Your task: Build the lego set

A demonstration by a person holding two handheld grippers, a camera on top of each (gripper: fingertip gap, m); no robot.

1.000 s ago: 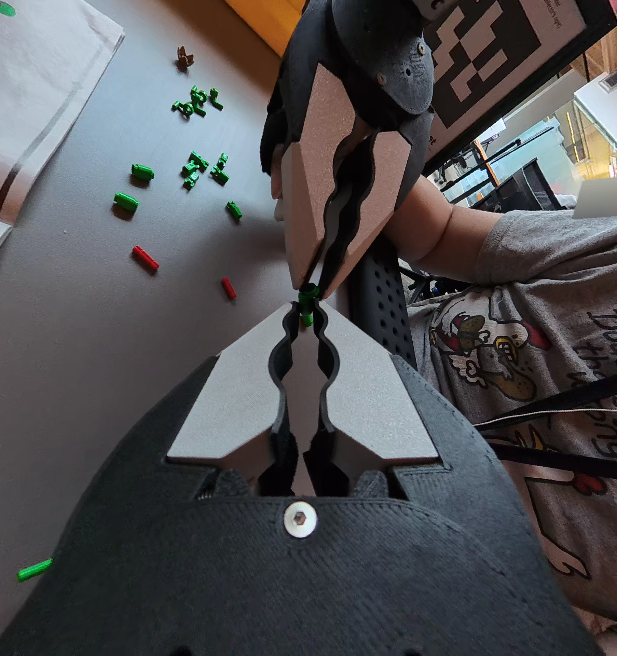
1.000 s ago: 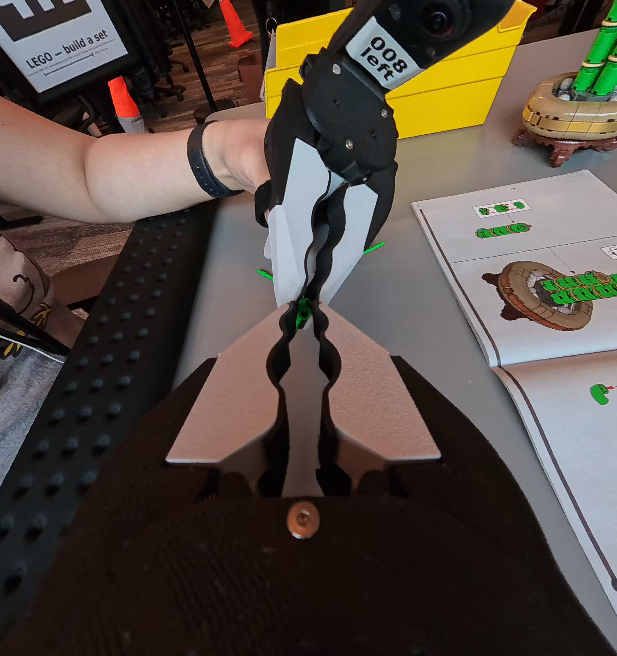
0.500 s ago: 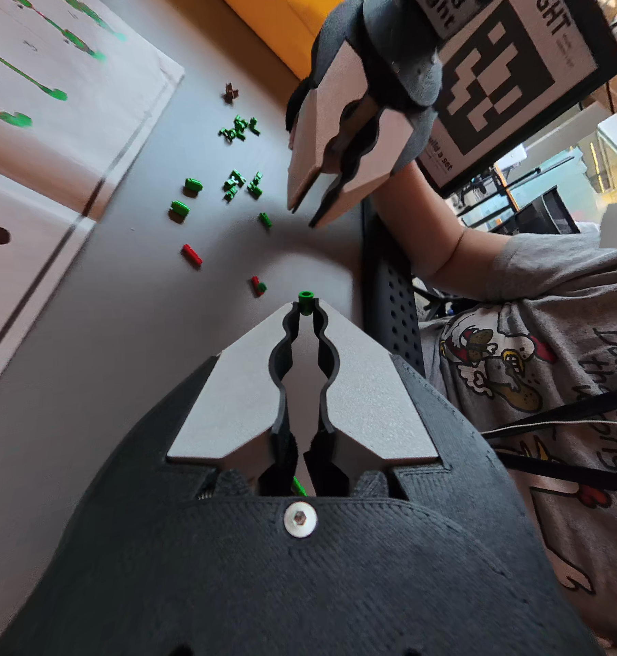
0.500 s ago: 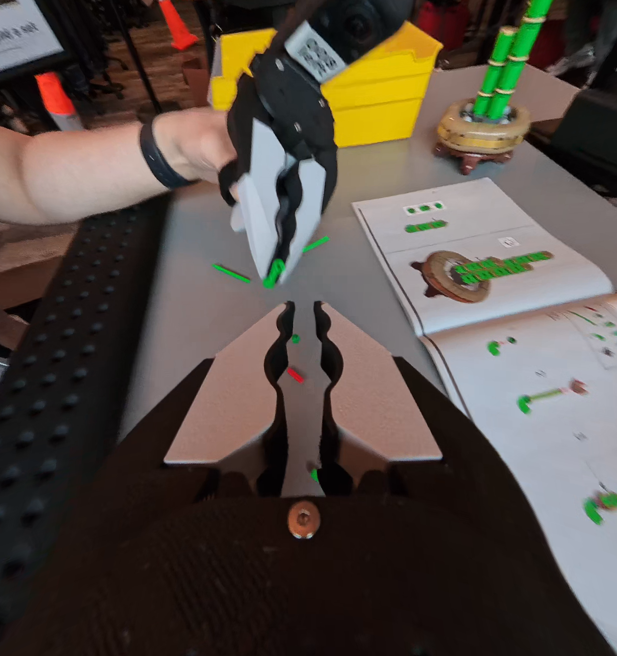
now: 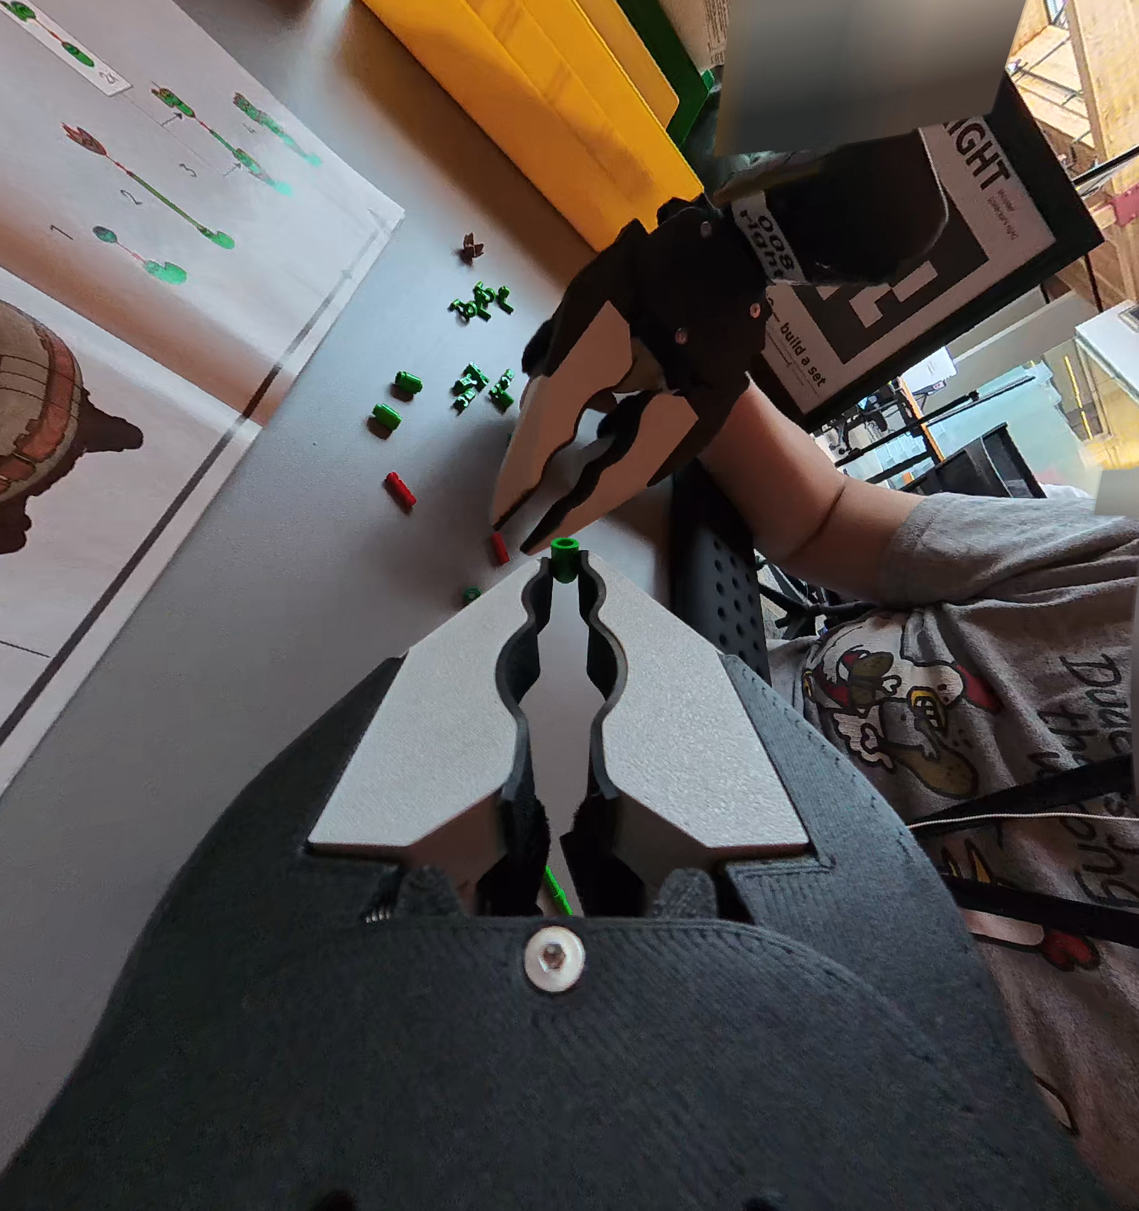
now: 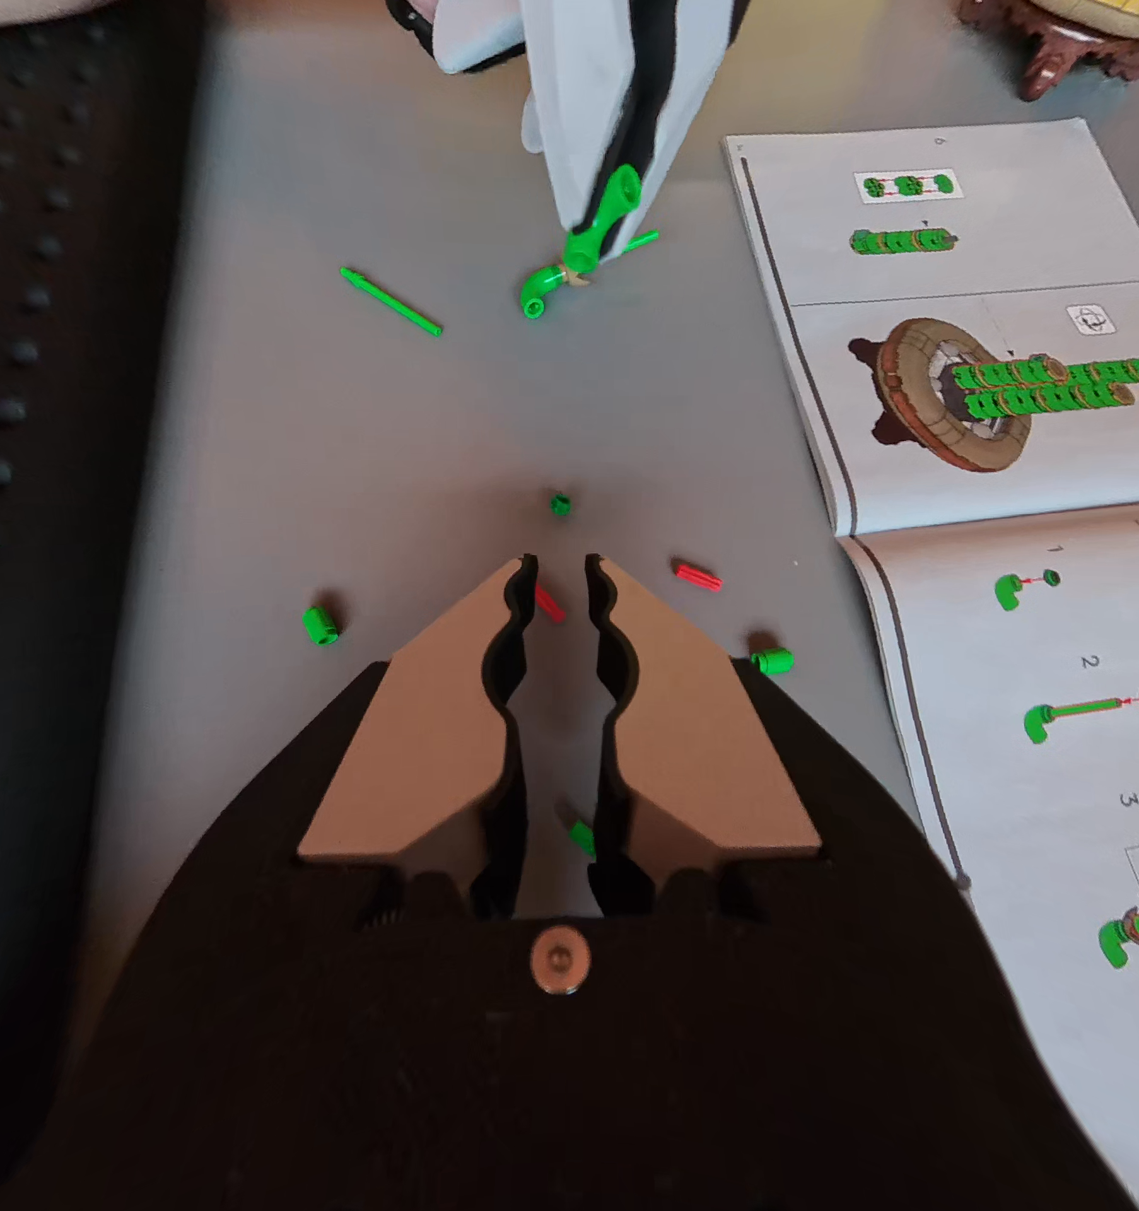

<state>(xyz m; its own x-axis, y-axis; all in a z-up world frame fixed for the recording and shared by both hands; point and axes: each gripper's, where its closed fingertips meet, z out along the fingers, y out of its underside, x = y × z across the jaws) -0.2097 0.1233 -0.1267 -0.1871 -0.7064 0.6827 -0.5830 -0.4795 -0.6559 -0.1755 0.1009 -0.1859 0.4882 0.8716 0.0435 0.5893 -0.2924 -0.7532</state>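
My left gripper [image 5: 563,569] is shut on a small green tube piece [image 5: 564,563] and holds it above the grey table. It also shows at the top of the right wrist view [image 6: 593,244], gripping that green piece [image 6: 609,210]. A green elbow piece [image 6: 540,289] sits just under its tip; I cannot tell whether the two are joined. My right gripper [image 6: 557,562] is open and low over the table, with a short red pin [image 6: 549,603] between its fingertips. In the left wrist view the right gripper [image 5: 511,536] points down at that red pin [image 5: 499,548].
A tiny green ring [image 6: 560,504], a second red pin [image 6: 698,578], two green cylinders [image 6: 320,626] [image 6: 773,660] and a thin green rod [image 6: 390,301] lie on the table. The open instruction booklet [image 6: 947,295] lies right. Several green parts [image 5: 478,386] and yellow bins [image 5: 554,98] are farther off. There is about 8 centimeters between the tips of the two grippers.
The grippers were tip to tip on the green piece. The right gripper let go, opened and dropped to the table over the red pin. The left gripper kept the green piece.
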